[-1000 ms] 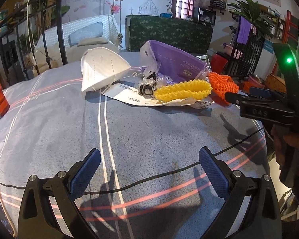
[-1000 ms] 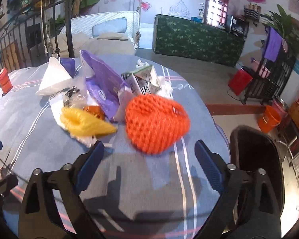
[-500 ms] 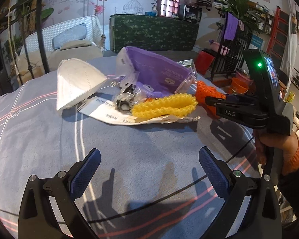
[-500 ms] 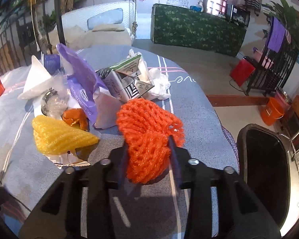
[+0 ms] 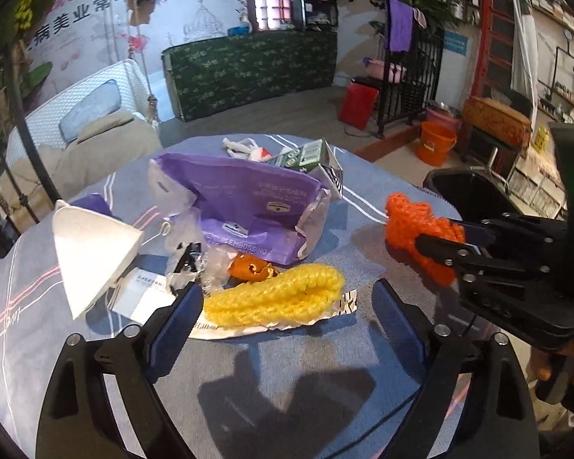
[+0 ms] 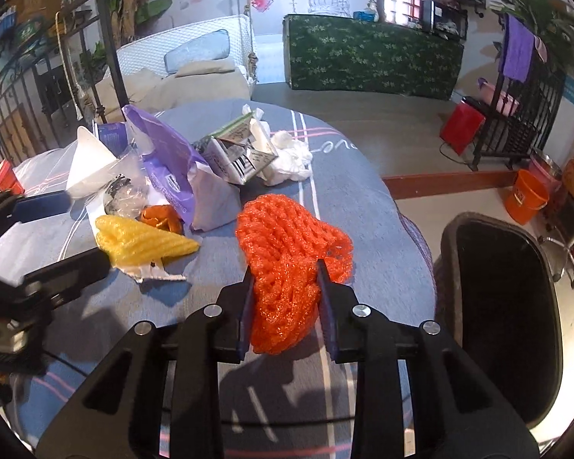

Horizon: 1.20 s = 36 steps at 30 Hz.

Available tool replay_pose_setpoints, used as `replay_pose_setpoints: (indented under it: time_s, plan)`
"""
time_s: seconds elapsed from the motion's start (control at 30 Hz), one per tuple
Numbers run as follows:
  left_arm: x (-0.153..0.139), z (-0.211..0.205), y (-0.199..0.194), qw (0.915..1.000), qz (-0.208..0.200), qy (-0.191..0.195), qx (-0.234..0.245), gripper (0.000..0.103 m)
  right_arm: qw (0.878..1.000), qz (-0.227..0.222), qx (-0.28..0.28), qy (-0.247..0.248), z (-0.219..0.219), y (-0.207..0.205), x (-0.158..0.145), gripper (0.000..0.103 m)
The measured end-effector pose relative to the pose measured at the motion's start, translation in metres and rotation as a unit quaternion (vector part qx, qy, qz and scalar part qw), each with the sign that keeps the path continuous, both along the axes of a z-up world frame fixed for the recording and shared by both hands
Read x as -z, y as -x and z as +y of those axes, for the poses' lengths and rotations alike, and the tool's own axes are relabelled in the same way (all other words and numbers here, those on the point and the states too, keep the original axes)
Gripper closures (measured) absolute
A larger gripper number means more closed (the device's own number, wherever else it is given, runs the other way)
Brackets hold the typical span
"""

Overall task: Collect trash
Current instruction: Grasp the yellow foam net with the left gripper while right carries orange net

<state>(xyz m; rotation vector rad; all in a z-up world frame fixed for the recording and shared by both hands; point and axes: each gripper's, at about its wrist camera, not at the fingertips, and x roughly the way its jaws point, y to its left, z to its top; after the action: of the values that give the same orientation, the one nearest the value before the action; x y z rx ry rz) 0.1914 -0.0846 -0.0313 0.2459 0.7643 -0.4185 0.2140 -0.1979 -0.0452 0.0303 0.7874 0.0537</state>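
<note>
Right gripper (image 6: 285, 298): your jaws are clamped on the orange foam net (image 6: 287, 264) — pads press both sides, net bulges out ahead of the tips.
Orange foam net: pinched in your right tool, above the right part of the table (image 6: 363, 206); from the left wrist view it sits at the tool's tip (image 5: 421, 225), whether it touches the cloth cannot be told.
Left gripper (image 5: 287, 306): your jaws are spread wide, nothing between them; the yellow foam net (image 5: 275, 298) lies just past the tips.
Yellow foam net: lies on a white crumpled wrapper (image 5: 271, 325), touching it, beside a small orange peel scrap (image 5: 250, 267).
Purple bag (image 5: 245, 206): slumped behind the yellow net, mid-table.
White face mask (image 5: 92, 252): folded cone shape, left of the pile, on a printed paper slip (image 5: 141, 294).
Carton (image 6: 237, 153): crushed, tilted, behind the purple bag; white tissue wad (image 6: 287, 160) just beside it.
Clear plastic wrap (image 6: 124, 195): crumpled, between mask and purple bag.
Black bin (image 6: 505, 306): open-topped, off the table's right edge — near your right tool.
Table: grey-blue cloth with white and pink stripes.
</note>
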Motion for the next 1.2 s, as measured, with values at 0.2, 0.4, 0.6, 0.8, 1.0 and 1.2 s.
replay_pose_setpoints:
  time_s: [0.2, 0.4, 0.6, 0.8, 1.0, 1.2]
  plan:
    - [0.01, -0.01, -0.017, 0.9997, 0.023, -0.005, 0.007, 0.028, 1.0, -0.006, 0.007, 0.001, -0.005, 0.01, -0.003, 0.073]
    - [0.017, -0.009, -0.02, 0.9986, 0.052, 0.013, -0.001, 0.054, 1.0, -0.004, 0.011, -0.01, -0.006, 0.019, -0.002, 0.073]
    - [0.016, 0.001, -0.008, 0.9977, 0.047, 0.043, -0.021, 0.079, 1.0, -0.003, 0.02, -0.023, -0.011, 0.024, 0.0, 0.073]
    - [-0.001, 0.003, 0.017, 0.9965, 0.004, 0.076, -0.035, 0.083, 0.999, -0.011, 0.034, -0.033, -0.018, 0.032, 0.0, 0.073]
    - [-0.018, -0.014, 0.033, 0.9932, -0.01, 0.115, -0.013, 0.083, 0.997, -0.023, 0.056, -0.041, -0.033, 0.046, -0.003, 0.073]
    - [-0.026, -0.046, 0.046, 0.9898, -0.01, 0.138, 0.035, 0.083, 0.994, -0.042, 0.094, -0.037, -0.062, 0.065, -0.008, 0.073]
